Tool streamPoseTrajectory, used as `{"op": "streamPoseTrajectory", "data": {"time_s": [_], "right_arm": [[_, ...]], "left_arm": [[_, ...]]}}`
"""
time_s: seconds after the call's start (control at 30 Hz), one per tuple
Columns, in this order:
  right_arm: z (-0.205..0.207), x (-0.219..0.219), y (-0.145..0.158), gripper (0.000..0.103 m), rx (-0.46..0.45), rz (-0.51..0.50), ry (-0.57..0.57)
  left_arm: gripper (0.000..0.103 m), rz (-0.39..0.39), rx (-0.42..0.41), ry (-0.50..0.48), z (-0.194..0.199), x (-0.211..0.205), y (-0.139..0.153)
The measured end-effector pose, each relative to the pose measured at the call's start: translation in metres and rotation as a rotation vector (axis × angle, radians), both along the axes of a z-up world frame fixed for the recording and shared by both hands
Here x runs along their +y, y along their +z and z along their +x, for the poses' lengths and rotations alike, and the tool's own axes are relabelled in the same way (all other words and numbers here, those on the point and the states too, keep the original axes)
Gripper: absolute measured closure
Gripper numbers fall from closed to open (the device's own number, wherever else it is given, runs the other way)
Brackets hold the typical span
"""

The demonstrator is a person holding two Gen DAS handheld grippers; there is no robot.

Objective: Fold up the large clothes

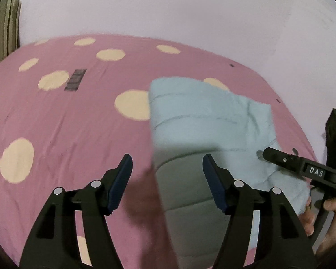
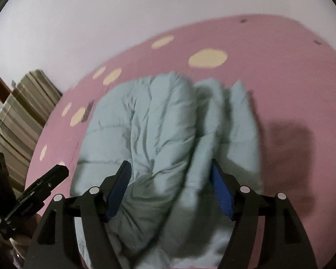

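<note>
A pink bedsheet (image 1: 78, 121) with pale yellow dots is carrying everything, its far edge running along a white wall (image 1: 190, 11) and a stack of striped bedding (image 2: 18, 121) sitting off its far left corner. On it, the pale blue quilted jacket (image 2: 150, 130) is lying bundled toward the near right part of the sheet, already doubled into thick rolls, its long axis running from the near edge away toward the far edge.

The right gripper (image 2: 170, 172) is reaching straight into this bundle: its fingers are standing wide apart with padded cloth bulging up between them, the right pad pressing against a fold, but whether they are actually gripping any of it I cannot tell. The left gripper (image 1: 166, 163) is hovering with its fingers spread wide and nothing in them, the jacket's left edge passing just under the gap and the bulk lying to its right.

So the right hand looks nearer and better placed; the next fold would probably go across the long axis, with the left gripper needing to shift rightward to catch the near left edge.
</note>
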State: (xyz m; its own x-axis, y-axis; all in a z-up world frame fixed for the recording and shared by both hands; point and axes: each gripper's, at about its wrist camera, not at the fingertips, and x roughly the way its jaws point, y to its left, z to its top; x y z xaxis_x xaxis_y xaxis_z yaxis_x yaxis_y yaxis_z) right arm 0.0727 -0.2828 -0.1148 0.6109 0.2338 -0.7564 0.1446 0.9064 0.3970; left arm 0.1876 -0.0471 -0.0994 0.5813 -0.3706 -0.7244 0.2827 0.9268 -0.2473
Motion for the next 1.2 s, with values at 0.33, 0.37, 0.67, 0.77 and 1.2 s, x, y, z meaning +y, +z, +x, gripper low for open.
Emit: {"op": "streamPoseTrajectory", "data": {"time_s": [0.33,0.37,0.67,0.77,1.2], "right_arm": [[-0.009,-0.023,0.003,0.091,-0.02,-0.035,-0.027],[-0.012,-0.034,-0.003,0.091,-0.011,-0.02,-0.043],[-0.017,-0.069,-0.056,0.09,0.037,0.033,-0.102],[-0.017,-0.07,-0.068,0.09,0.037,0.018,-0.099],[-0.062,-0.065,-0.015,0.074,-0.054,-0.098,-0.174]], "left_arm": [[0.038,-0.102,0.015,-0.099,-0.003,-0.014,0.0],[0.038,-0.107,0.021,-0.121,-0.004,-0.023,-0.002],[0.032,0.063,0.072,-0.202,-0.002,-0.086,-0.04],[0.032,0.089,0.093,-0.194,0.001,-0.094,-0.056],[0.032,0.033,0.034,-0.16,-0.021,-0.068,-0.034]]}}
